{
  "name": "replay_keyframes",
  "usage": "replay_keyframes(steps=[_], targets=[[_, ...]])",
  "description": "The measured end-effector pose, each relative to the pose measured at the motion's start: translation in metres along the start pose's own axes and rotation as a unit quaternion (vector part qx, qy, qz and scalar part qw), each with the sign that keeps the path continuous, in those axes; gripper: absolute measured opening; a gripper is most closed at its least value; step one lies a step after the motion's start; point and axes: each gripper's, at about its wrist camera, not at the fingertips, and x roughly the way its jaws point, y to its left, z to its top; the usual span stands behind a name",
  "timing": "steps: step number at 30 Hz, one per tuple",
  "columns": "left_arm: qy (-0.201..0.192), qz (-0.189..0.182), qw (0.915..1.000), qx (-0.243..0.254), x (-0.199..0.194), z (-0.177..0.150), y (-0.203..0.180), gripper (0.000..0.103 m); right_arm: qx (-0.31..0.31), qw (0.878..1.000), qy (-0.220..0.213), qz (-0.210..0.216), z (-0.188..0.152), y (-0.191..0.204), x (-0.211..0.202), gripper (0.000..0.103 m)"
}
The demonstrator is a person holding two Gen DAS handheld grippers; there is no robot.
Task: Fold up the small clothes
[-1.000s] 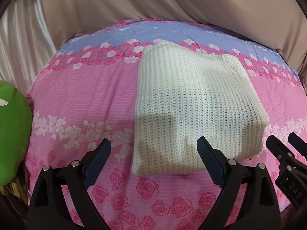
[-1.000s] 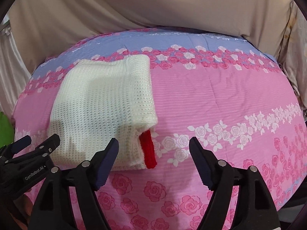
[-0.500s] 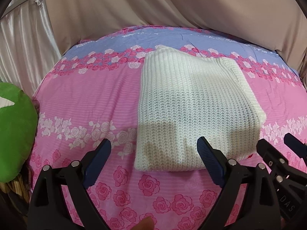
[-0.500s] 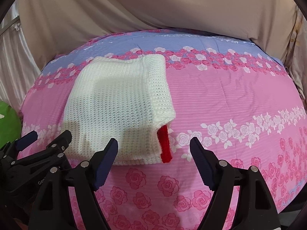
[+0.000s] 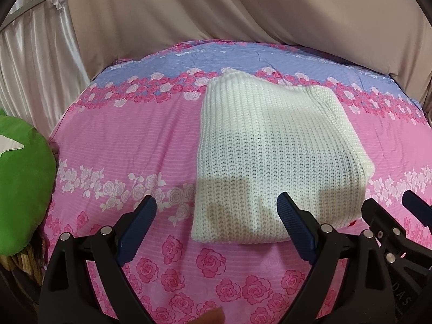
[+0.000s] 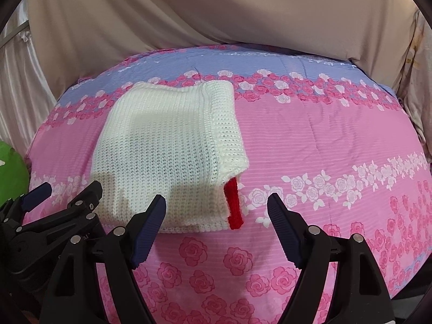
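Note:
A folded white knitted garment [image 5: 272,159] lies flat on the pink rose-patterned bedspread [image 5: 129,148]. From the right wrist view the same white garment [image 6: 167,151] shows a red knitted strip [image 6: 234,205] poking out of its near right corner. My left gripper [image 5: 216,216] hangs open just short of the garment's near edge, with nothing between its fingers. My right gripper [image 6: 216,214] is open too, beside the near right corner, and holds nothing. Each gripper shows at the edge of the other's view.
A green cushion [image 5: 21,194] sits on a wicker basket [image 5: 19,264] at the bed's left edge. Beige drapes [image 5: 243,10] hang behind the bed, and a pale curtain [image 5: 35,59] hangs at the back left. Bare bedspread [image 6: 337,148] stretches to the garment's right.
Both grippers have drawn back a little from the garment, which now sits farther up in both views. The garment itself has not moved, and both grippers stay open.

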Motion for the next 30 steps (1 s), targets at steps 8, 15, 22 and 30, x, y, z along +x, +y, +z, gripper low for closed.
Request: replay_keyframes(steps=[8,15,22,30], targets=[[0.001,0.002,1.0000,0.001,0.0012,-0.0004,0.0001,0.088,0.000,1.000,0.000,-0.005,-0.0003,0.0013,0.0004,0.075],[-0.001,0.008,1.0000,-0.001,0.0016,-0.0010,0.0028,0.088,-0.003,1.000,0.002,-0.004,-0.0007,0.0032,0.0012,0.075],[-0.004,0.009,0.9999,-0.003,0.0013,-0.0017,0.0048,0.087,-0.001,1.000,0.002,-0.005,-0.0010,0.0059,0.0007,0.075],[-0.001,0.006,1.0000,0.000,0.0014,-0.0015,0.0036,0.083,-0.005,1.000,0.003,-0.008,-0.0002,0.0073,0.0016,0.075]])
